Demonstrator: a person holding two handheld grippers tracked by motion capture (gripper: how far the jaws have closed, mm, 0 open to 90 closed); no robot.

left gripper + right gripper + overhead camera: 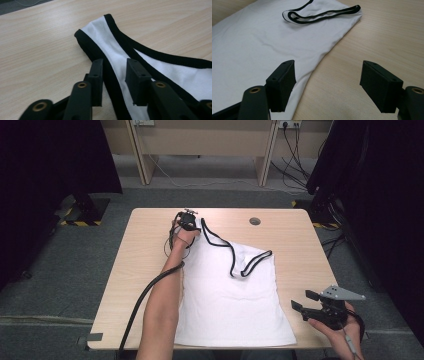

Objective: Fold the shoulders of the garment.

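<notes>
Left gripper (114, 75) fingers (96, 75): astride the black-trimmed shoulder strap (105, 37) of the white tank top (230, 295), not visibly pinching it. Right gripper (328, 82) fingers (282, 80): spread wide, nothing grasped, the top's side edge just beside them on the wooden table (145, 255).

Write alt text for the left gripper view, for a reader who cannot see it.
The left tool has its two black jaws on either side of the black-trimmed shoulder strap of a white tank top, which lies flat on a light wooden table. A gap still shows between the jaws, so a firm grip cannot be confirmed.
</notes>
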